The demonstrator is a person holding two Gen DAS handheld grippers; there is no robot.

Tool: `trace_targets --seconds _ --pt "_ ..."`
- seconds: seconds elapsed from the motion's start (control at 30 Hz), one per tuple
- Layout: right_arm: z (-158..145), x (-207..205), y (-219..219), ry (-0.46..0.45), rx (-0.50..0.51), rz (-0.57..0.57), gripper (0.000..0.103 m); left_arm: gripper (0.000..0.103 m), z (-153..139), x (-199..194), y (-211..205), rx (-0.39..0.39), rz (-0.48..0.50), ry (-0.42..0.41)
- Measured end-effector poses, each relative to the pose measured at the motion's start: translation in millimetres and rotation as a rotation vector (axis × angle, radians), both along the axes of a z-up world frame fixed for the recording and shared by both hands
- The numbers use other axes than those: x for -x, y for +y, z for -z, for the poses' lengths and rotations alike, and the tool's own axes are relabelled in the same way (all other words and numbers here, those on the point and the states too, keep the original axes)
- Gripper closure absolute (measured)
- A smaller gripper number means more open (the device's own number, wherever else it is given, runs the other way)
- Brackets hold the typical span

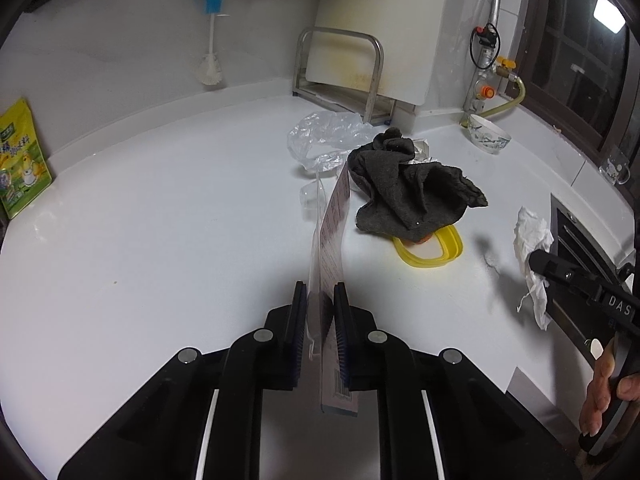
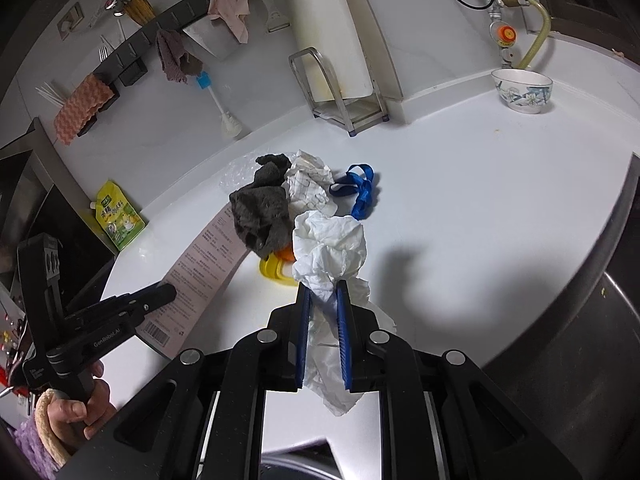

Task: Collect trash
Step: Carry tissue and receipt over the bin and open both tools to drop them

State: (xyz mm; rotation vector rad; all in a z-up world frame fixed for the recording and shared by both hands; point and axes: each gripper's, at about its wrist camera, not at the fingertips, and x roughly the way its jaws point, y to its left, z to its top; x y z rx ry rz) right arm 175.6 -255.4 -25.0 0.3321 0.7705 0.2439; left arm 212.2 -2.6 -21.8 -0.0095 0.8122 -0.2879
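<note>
White kitchen countertop (image 1: 160,220), white tiled wall behind, dark window at the right edge of the left wrist view.

Left gripper (image 1: 320,292): jaws closed on a long printed paper strip (image 1: 334,224), held edge-on between the blue pads; barcode end hangs below the jaws. In the right wrist view the same strip (image 2: 200,272) shows flat, pinkish with rows of text, and the left gripper (image 2: 160,294) pinches it near the barcode end, lifted off the counter.

Right gripper (image 2: 322,292): jaws clamped on a crumpled white tissue (image 2: 330,248), which bulges above the fingertips and trails down between the pads. From the left wrist view the tissue (image 1: 532,240) hangs from the right gripper (image 1: 538,262) over the counter's right side.

Mid-counter pile, still on the surface:
- dark grey cloth (image 1: 412,184), rumpled, draped over a yellow lid (image 1: 436,250)
- clear plastic bag (image 1: 324,136) just behind the cloth
- crumpled checked paper (image 2: 308,184) touching the cloth
- blue strap (image 2: 362,188) beside that paper

Elsewhere: patterned bowl (image 2: 522,90) near the back wall, metal rack (image 1: 340,68) holding a white board, bottle brush (image 1: 210,40) hanging on the wall, green-yellow pouch (image 1: 20,160) leaning at the left.
</note>
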Motion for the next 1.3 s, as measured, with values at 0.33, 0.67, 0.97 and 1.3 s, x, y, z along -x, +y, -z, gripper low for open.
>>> trace_targets --seconds 0.33,0.67,0.97,1.3 --pt "-3 48 17 0.0 0.016 0.017 0.09 0.089 -12 48 11 0.01 -0.008 -0.045" --pt "4 93 38 0.014 0.0 0.012 0.09 0.09 -13 95 12 0.03 0.005 -0.051" --pt "3 115 44 0.009 0.002 0.012 0.09 0.09 -30 114 17 0.048 -0.008 -0.089" --pt "2 148 53 0.013 0.013 -0.005 0.09 0.09 -27 157 9 0.021 -0.018 -0.11"
